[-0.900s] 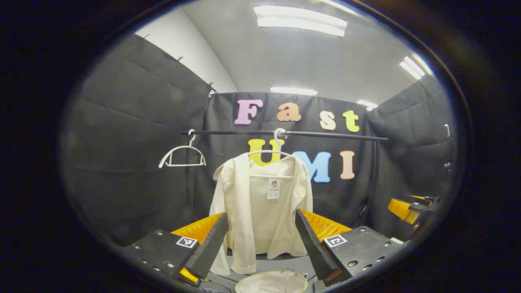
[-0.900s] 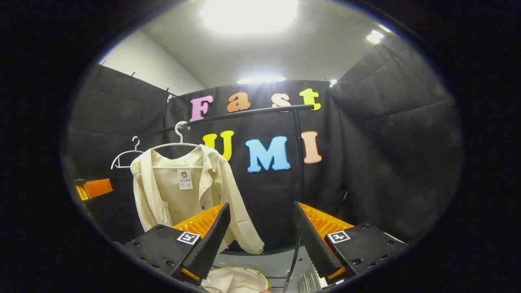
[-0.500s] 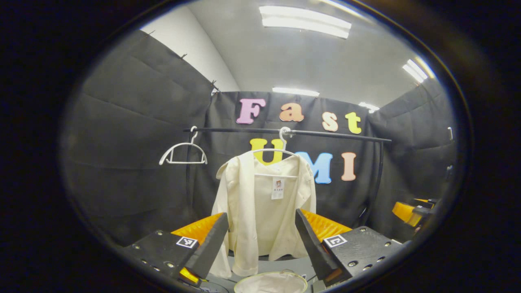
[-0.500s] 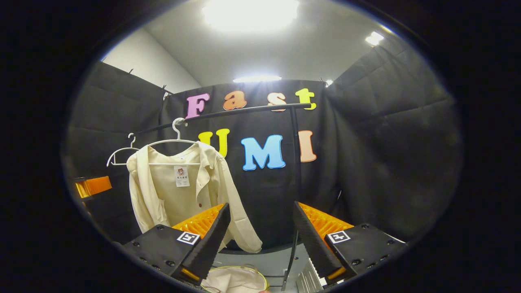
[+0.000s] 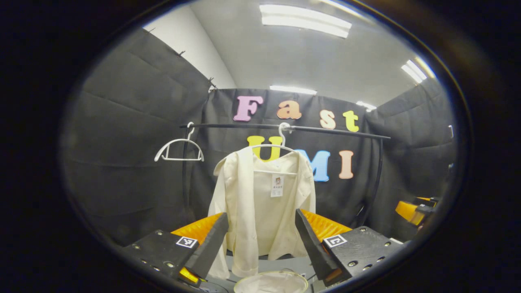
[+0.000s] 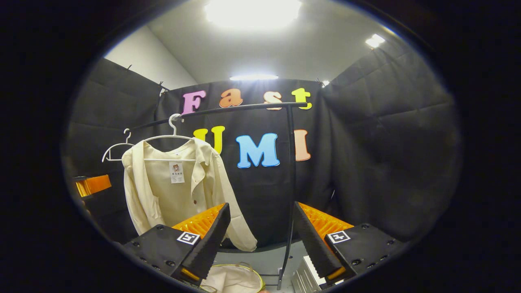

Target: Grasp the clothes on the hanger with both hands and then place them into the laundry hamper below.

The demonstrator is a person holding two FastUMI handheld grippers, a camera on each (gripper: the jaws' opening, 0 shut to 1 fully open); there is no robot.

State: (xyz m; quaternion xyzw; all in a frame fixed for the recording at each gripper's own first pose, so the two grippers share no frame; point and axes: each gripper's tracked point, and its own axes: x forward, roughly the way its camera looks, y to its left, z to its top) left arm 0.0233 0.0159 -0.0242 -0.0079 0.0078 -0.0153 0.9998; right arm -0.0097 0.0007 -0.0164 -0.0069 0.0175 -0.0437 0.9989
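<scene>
Since the earlier frames the shirt [image 5: 262, 203] has grown a little larger and sits slightly higher in both views, so I judge that both of my hands have come somewhat closer to the rail [image 5: 285, 127], but neither touches the cloth yet. My left gripper [image 5: 260, 240] has its fingers wide apart with nothing between them, and the shirt hangs straight ahead of it, in the middle of the left gripper view, on its white hanger [image 5: 281, 142]. My right gripper [image 6: 260, 240] is spread in the same way and also empty; in the right gripper view the shirt [image 6: 171, 187] is toward the left of centre, so this hand probably needs to turn more toward it. An empty hanger [image 5: 179, 148] hangs on the rail in the left part of the left gripper view. The laundry hamper [image 5: 270, 283] is at the bottom edge, below the shirt, and cut off, so I see only part of its rim and pale lining. The lower hem of the shirt is partly hidden behind my fingers. Grasping has not begun.
</scene>
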